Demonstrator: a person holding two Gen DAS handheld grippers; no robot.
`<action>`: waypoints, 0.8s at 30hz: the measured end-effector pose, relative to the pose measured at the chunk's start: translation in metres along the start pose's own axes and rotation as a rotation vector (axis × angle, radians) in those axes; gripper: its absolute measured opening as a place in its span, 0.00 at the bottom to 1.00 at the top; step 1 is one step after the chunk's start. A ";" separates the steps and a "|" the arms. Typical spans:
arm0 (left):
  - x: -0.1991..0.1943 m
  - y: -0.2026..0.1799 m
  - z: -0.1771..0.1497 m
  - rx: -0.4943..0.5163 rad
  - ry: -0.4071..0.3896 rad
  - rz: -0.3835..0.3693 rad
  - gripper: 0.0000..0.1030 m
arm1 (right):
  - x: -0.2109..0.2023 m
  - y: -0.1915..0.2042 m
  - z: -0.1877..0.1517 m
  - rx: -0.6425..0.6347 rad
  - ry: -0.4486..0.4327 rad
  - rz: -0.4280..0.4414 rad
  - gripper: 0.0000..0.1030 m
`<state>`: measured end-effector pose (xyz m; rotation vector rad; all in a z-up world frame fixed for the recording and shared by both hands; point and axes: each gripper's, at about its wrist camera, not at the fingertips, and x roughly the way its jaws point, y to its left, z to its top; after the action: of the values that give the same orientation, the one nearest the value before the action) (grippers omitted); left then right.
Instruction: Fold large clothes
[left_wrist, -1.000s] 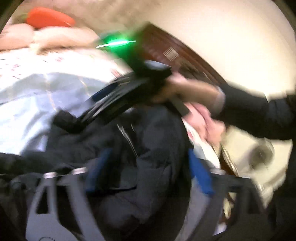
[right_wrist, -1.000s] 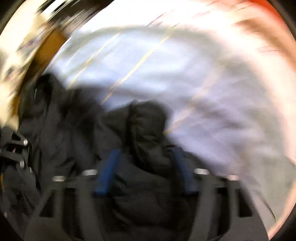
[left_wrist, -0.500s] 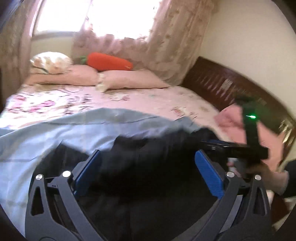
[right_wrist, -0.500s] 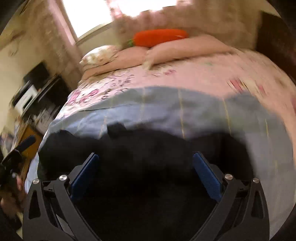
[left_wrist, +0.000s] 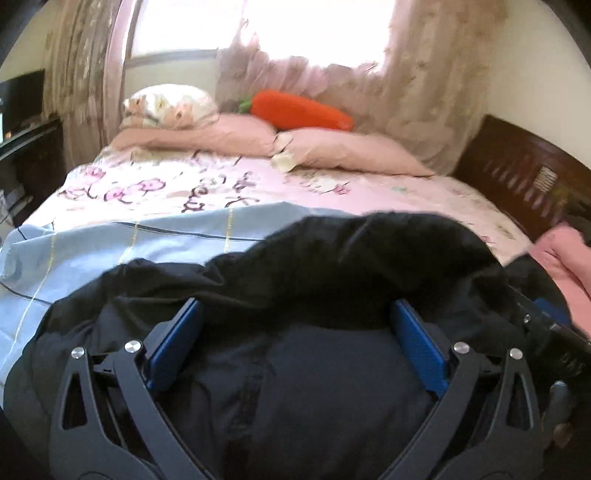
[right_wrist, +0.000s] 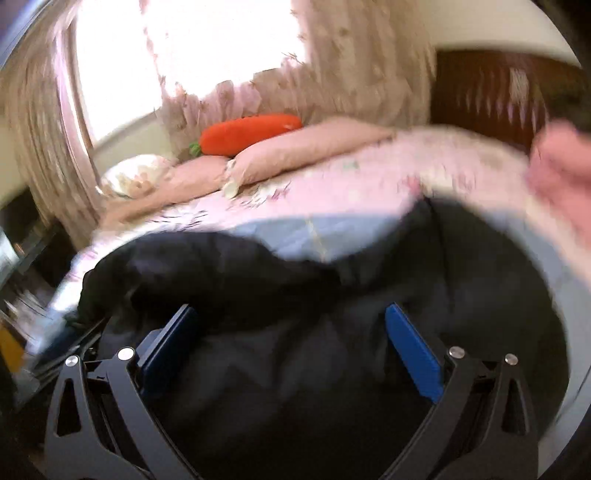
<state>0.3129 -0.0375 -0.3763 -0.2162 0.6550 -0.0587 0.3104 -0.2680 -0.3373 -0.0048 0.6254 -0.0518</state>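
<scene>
both tongs spread wide over the dark jacket

the left tongs (left_wrist: 295, 334) stand wide, blue pads well apart, nothing pinched between them; the right tongs (right_wrist: 290, 338) likewise gape with no cloth gripped. a second ago both were closed down on bunched folds of the black jacket (left_wrist: 332, 280); half a second ago they were already apart, as now. the jacket lies heaped on the near edge of the bed (left_wrist: 258, 184), spilling under and between both pairs of fingers. the right view is motion-blurred.

left to right across the room: a dark cabinet (left_wrist: 29, 147), a light blue sheet (left_wrist: 110, 240) under the jacket, floral pink bedding, pink pillows (left_wrist: 332, 155) with an orange carrot cushion (left_wrist: 299, 110) on top, lace curtains (left_wrist: 424, 92) at a bright window, a dark wooden headboard (left_wrist: 517, 177).
</scene>
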 end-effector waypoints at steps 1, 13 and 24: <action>0.012 0.005 0.006 -0.022 0.033 0.011 0.98 | 0.018 0.001 0.007 -0.035 0.043 -0.012 0.99; 0.086 0.047 -0.003 -0.198 0.313 -0.071 0.98 | 0.098 -0.019 -0.002 0.021 0.309 -0.019 0.99; 0.099 0.018 0.031 0.126 0.320 0.038 0.98 | 0.141 -0.002 0.026 -0.208 0.370 -0.036 0.99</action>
<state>0.4105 -0.0261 -0.4156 -0.0723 0.9710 -0.0992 0.4393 -0.2775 -0.3988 -0.2113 0.9985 -0.0222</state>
